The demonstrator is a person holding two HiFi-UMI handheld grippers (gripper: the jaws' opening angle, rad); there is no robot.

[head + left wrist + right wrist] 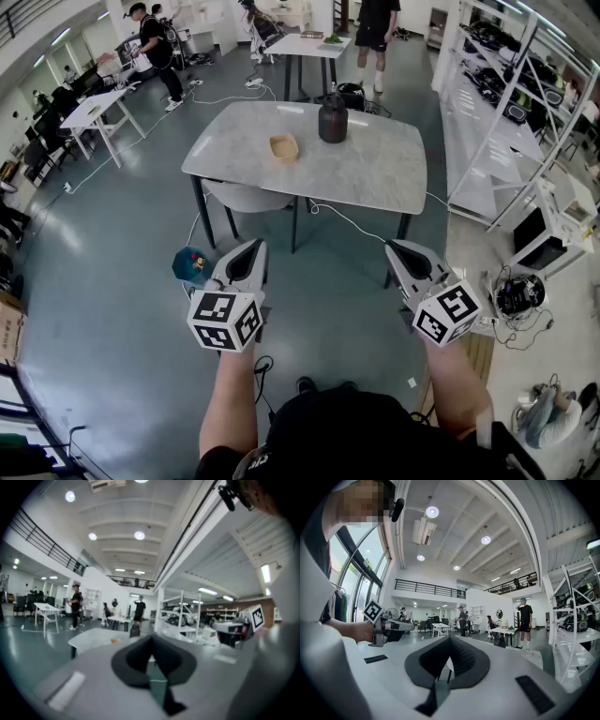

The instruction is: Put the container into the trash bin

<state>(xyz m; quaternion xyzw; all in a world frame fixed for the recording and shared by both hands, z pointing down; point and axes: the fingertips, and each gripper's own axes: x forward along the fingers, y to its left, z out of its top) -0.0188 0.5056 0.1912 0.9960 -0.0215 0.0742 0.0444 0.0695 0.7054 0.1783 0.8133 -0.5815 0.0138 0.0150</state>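
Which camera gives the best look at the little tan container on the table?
The head view: the tan container sits in full sight from above on the table, near a dark jar. The left gripper view shows it only as a tiny distant speck. The right gripper view does not show it.

**Three cameras, one hall**

The head camera looked steeply down over the person's forearms (230, 403) onto the glossy grey floor (112, 281), the pale marble-topped desk (375, 164) well ahead. Each gripper camera sat close behind its own dark fingers (133, 660), facing roughly level across the hall. All three shared the white metal shelving rack (506, 131); the right gripper view also caught the left gripper (408, 626).
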